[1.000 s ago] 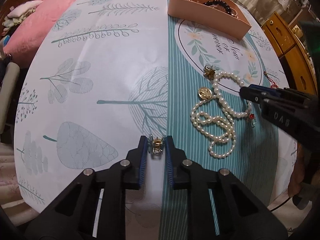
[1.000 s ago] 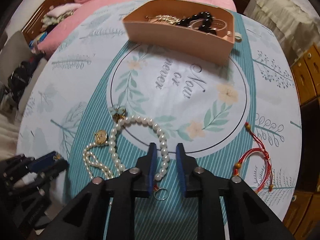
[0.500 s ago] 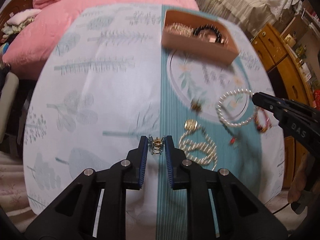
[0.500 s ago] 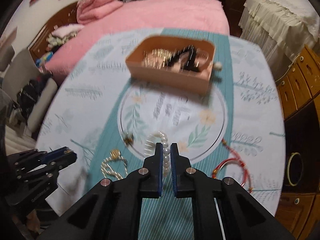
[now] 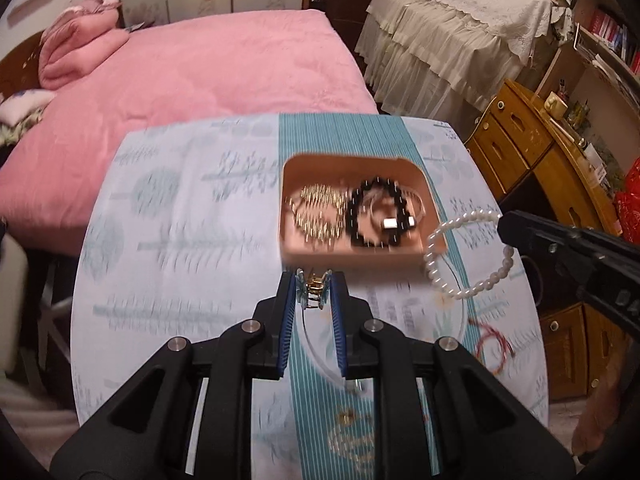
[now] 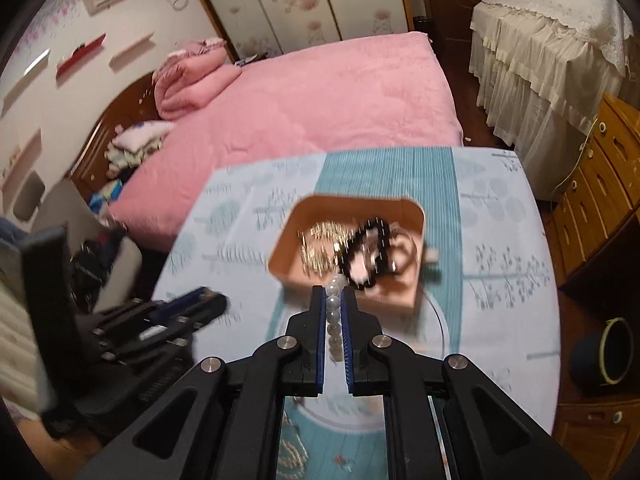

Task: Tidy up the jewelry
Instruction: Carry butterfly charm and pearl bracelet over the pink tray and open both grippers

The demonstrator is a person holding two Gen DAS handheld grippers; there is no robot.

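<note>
No lettering can be read; the tablecloth [image 5: 192, 240] print is blurred.

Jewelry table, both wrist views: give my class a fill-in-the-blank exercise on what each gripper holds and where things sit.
1. The right gripper is shut on a bracelet of ____ beads.
2. The left gripper grips a small ____.
3. The black bead bracelet lies inside the ____ tray.
4. The red cord bracelet lies on the ____.

Missing words: pearl; hair clip; pink; tablecloth

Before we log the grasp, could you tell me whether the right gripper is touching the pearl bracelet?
Touching: the right wrist view shows the right gripper shut on the pearl bracelet, beads pinched between both pads.
</note>
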